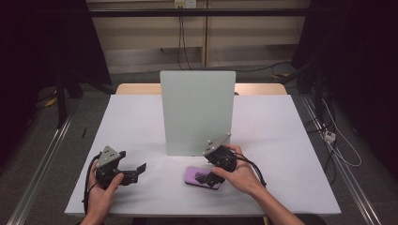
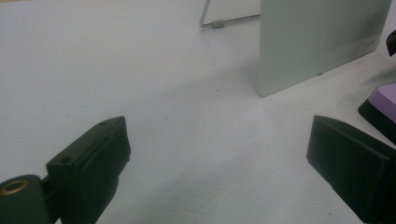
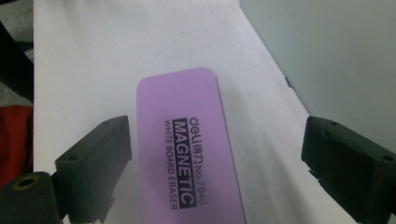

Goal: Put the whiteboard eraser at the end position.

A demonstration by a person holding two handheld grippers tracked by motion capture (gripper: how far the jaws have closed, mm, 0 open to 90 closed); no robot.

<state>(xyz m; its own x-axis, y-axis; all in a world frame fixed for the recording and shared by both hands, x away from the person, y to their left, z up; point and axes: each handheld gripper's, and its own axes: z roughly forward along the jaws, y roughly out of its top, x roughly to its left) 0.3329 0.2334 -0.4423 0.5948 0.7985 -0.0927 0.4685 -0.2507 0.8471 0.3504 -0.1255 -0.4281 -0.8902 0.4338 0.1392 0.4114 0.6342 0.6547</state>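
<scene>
Eraser (image 3: 187,149) lies flat near worktop's front edge, long axis running straight ahead between my right gripper's (image 3: 215,154) spread jaws; left gripper (image 2: 219,158), also spread, idles well apart.

High view: room dim, dark curtains at both sides nearly black, detail lost there. White table (image 1: 141,122) is the brightest area, evenly lit from above, no hard glare. Soft short shadows under the hands and at the foot of the upright pale board (image 1: 197,112). Slight softness overall, low resolution.

Left gripper view: flat diffuse light, faint grey shadow on the table beside the board (image 2: 317,42). Near jaws soft, slightly out of focus; the purple eraser (image 2: 385,100) at the right edge is blurred.

Right gripper view: eraser (image 3: 187,154) print readable and fairly sharp, mild sheen on its top. Jaws in the foreground blurred, corners darker.
</scene>
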